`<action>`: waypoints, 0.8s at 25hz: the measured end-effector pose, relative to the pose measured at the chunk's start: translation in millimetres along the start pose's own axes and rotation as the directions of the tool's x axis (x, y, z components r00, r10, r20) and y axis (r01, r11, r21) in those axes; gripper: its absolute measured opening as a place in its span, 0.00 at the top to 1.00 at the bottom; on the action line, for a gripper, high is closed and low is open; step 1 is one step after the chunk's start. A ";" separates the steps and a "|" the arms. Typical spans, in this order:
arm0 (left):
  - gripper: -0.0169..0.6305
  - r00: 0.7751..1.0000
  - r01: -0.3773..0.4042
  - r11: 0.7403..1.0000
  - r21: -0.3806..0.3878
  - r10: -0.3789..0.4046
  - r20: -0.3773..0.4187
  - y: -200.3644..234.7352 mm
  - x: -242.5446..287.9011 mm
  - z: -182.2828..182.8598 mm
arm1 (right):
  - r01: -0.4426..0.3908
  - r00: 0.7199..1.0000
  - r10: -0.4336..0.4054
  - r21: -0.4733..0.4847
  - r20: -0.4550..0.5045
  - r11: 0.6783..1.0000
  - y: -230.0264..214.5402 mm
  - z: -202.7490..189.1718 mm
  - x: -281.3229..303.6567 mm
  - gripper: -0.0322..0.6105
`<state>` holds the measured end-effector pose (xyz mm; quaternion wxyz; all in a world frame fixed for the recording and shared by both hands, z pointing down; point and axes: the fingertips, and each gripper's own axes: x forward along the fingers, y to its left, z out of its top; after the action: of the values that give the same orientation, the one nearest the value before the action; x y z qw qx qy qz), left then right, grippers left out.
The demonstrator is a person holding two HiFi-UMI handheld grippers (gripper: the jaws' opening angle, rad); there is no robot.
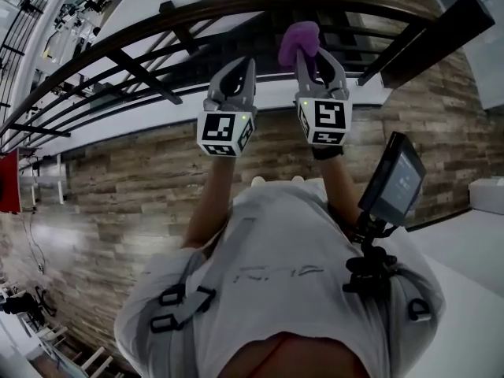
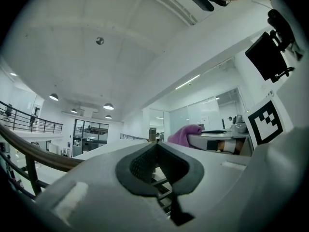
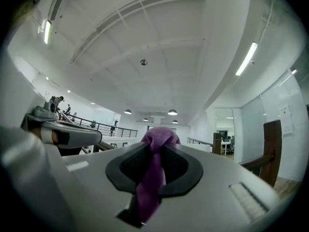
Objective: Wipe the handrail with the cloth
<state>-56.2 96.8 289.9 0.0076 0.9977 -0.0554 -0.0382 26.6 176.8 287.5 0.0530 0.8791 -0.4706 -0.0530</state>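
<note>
While the left gripper [image 1: 247, 64] points up at the railing with its jaws pressed together on nothing, the dark wooden handrail [image 1: 236, 6] curves across above both tools. Just to the right and level with it, the right gripper [image 1: 313, 58] has its jaws clamped on a purple cloth [image 1: 302, 39]. The bunched end of the cloth sticks out past the fingertips, just below the handrail, and whether it touches the rail cannot be told.
</note>
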 end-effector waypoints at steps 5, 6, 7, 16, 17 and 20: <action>0.97 1.000 -0.007 1.000 0.001 0.007 0.001 -6.0 -3.5 4.1 | -0.004 1.000 0.004 0.009 -0.002 1.000 -0.9 1.5 -8.7 0.86; 0.97 1.000 -0.005 1.000 0.000 0.005 0.000 -9.2 -2.6 2.8 | -0.006 1.000 0.006 0.007 -0.003 1.000 -1.9 0.2 -10.8 0.86; 0.97 1.000 0.001 1.000 0.001 -0.001 -0.003 -13.6 -0.7 1.0 | -0.006 1.000 0.006 0.008 -0.006 1.000 -4.1 -1.8 -12.8 0.87; 0.97 1.000 0.019 1.000 0.011 -0.019 -0.003 -25.8 6.0 1.6 | 0.020 1.000 -0.020 0.005 -0.020 1.000 -20.5 -5.8 -18.1 0.86; 0.97 1.000 0.016 1.000 0.009 -0.016 -0.004 -25.4 6.2 1.4 | 0.020 1.000 -0.020 0.006 -0.020 1.000 -21.3 -5.8 -18.5 0.86; 0.97 1.000 0.017 1.000 0.001 -0.017 -0.009 -26.6 6.7 -2.4 | 0.022 0.999 -0.022 0.004 -0.025 1.000 -23.5 -8.6 -20.1 0.86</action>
<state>-46.4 122.6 291.2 0.0068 0.9983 -0.0470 -0.0335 36.1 206.9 293.5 0.0563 0.8851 -0.4602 -0.0417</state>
